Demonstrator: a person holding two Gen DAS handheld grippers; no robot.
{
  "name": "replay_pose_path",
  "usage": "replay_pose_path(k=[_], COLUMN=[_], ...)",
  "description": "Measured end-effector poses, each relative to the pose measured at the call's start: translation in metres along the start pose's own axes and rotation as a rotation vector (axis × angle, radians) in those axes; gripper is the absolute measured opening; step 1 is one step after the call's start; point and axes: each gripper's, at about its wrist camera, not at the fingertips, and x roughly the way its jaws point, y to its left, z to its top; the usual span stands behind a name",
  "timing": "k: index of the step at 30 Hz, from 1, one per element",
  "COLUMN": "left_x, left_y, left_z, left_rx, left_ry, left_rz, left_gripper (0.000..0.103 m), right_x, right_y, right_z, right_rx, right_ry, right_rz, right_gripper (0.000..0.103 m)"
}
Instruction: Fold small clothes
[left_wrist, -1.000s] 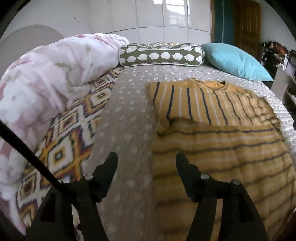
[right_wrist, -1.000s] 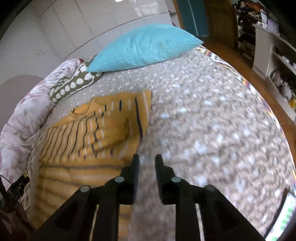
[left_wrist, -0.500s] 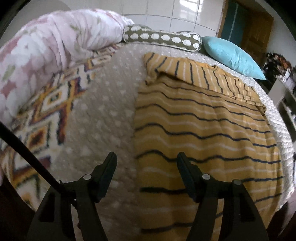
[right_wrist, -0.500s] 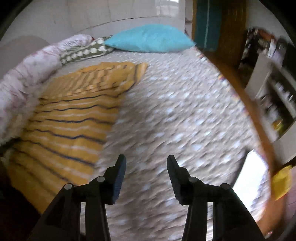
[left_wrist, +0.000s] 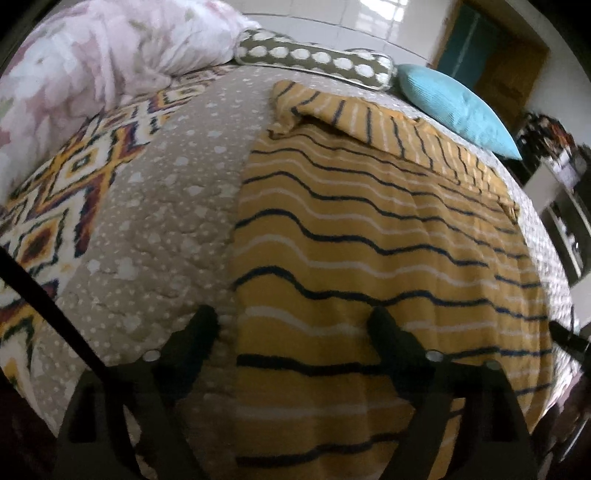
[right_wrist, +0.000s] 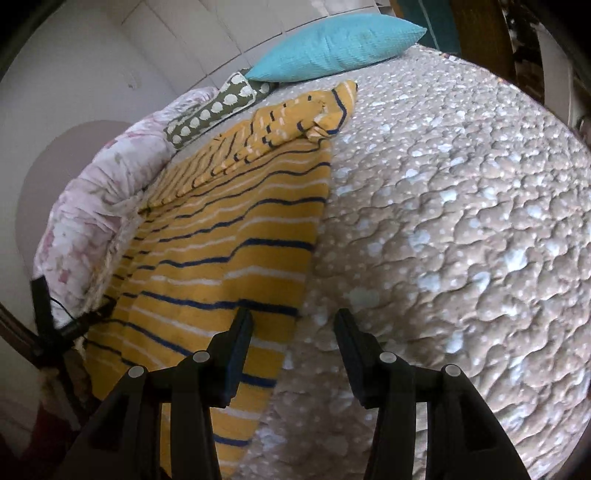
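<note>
A yellow garment (left_wrist: 369, 240) with dark blue and white stripes lies flat on the bed, its sleeves folded across the far end. My left gripper (left_wrist: 293, 321) hovers over the garment's near left edge, one finger over the bedspread, the other over the cloth; its jaws are opening and grip nothing. In the right wrist view the same garment (right_wrist: 229, 236) runs along the left. My right gripper (right_wrist: 293, 323) stands open over the garment's near right edge, left finger above the cloth, right finger above the bedspread, nothing pinched.
The beige dotted quilted bedspread (right_wrist: 461, 221) covers the bed. A turquoise pillow (right_wrist: 332, 48) and an olive patterned bolster (left_wrist: 314, 61) lie at the head. A pink floral duvet (left_wrist: 92, 62) and a diamond-patterned blanket (left_wrist: 55, 192) lie along the left side. Shelves (left_wrist: 565, 206) stand at the right.
Both grippers have come back from the sleeve end to the garment's near edge and dropped lower. The left jaws spread wider; the right jaws went from nearly shut to open.
</note>
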Motion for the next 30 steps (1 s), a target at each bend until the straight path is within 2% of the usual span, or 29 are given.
replay_pose_path(k=[1,5,6,7,10,12,15,17,23,28,30], left_x=[0.001,-0.001,-0.003,-0.006,-0.017,-0.022,-0.027,-0.029,-0.033,-0.038,-0.040], left_y=[-0.005,-0.011,-0.011,-0.009,0.000,0.012,0.031,0.037,0.041,0.040,0.037], left_z=[-0.002,-0.008,-0.008,-0.008,-0.010,-0.011,-0.015,-0.018,-0.033,-0.044,-0.048], left_rx=[0.026,0.052,0.043,0.026,0.000,-0.038,-0.132,-0.172,-0.213,-0.241,-0.226], left_ry=[-0.004,-0.008,0.000,0.005,0.009,0.012,0.013,0.010,0.004,0.010,0.019], left_rz=[0.002,0.016,0.006,-0.008,-0.054,-0.123,-0.246,-0.302,-0.437,-0.493,-0.482], left_gripper=[0.096,0.096,0.091,0.079,0.054,0.050,0.050,0.050,0.054,0.054,0.057], right_x=[0.001,0.008,0.009,0.010,0.015,0.018,0.019,0.020,0.021,0.020,0.018], right_y=[-0.001,0.005,0.008,0.009,0.012,0.017,0.023,0.028,0.032,0.039,0.043], right_z=[0.000,-0.004,-0.005,-0.005,-0.011,-0.016,-0.024,-0.030,-0.044,-0.056,-0.060], right_rx=[0.010,0.013,0.009,0.014,0.050,0.044,0.039,0.034,0.049,0.067,0.053], right_ry=[0.002,0.005,0.003,0.007,0.040,0.052,0.075,0.085,0.115,0.141,0.147], right_rz=[0.023,0.082,0.095,0.120,0.229,0.259,0.303,0.307,0.340,0.370,0.357], right_gripper=[0.052,0.052,0.052,0.052,0.052,0.051,0.049,0.047,0.041,0.041,0.041])
